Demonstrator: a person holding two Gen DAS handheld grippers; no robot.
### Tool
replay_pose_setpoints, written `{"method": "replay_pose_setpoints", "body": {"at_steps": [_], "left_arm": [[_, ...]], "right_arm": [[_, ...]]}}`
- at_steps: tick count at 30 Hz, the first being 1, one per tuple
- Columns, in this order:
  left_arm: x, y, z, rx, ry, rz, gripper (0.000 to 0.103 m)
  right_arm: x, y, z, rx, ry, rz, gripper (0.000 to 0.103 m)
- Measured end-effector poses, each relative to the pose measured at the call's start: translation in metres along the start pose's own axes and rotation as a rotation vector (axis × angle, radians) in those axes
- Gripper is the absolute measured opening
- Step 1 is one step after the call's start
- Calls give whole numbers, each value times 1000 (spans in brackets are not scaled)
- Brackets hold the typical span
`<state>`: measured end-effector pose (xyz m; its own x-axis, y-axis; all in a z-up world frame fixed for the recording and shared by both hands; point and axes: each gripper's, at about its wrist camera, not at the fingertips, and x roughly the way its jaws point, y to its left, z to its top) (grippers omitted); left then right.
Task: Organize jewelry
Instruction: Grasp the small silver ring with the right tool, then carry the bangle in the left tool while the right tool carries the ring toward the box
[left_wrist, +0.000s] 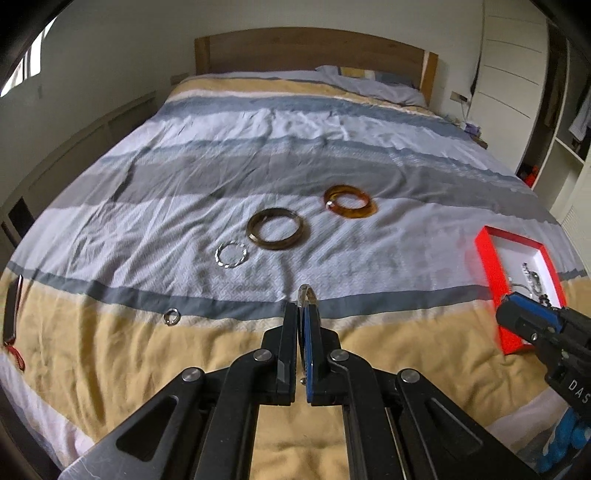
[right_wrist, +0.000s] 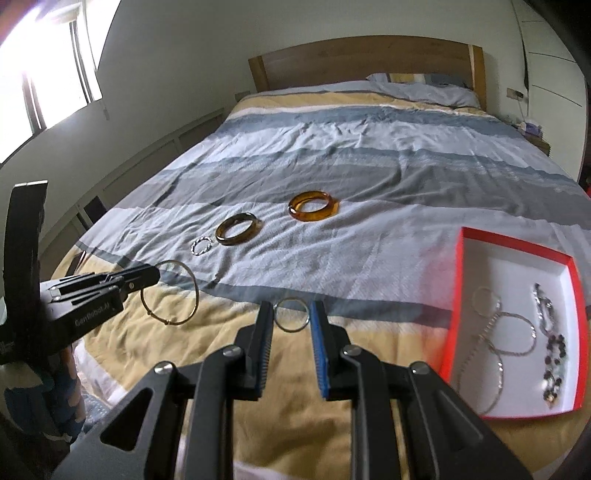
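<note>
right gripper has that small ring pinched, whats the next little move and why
Probably carry the right gripper rightward to the red box and release there. It pinches a small metal ring, and the box already holds chains and beads. The left gripper, clamping a thin gold bangle, could follow.
</note>
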<state>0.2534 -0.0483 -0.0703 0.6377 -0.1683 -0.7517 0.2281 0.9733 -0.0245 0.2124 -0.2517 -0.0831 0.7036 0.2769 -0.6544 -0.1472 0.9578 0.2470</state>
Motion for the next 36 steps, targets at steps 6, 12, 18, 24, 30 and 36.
{"method": "replay_pose_setpoints", "body": {"at_steps": [6,12,18,24,30,36], "left_arm": [[-22,-34,10,52,-31,-23,3],[-32,-95,25,123,-53,-110,3],[-22,-174,34,196,-37,-239,3],[0,-247,26,265,12,-372,3],[46,-280,3,291,110,-396,3],[84,-277,-15,283,183,-353,4]], "right_arm": [[-31,-18,-3,32,-42,-14,19],[-64,-61,-6,72,-79,-81,19],[-83,-123,-21,115,-64,-183,19],[-71,-178,-38,150,0,-254,19],[-50,-206,-52,162,59,-267,19],[-36,-220,-62,165,99,-272,19]]}}
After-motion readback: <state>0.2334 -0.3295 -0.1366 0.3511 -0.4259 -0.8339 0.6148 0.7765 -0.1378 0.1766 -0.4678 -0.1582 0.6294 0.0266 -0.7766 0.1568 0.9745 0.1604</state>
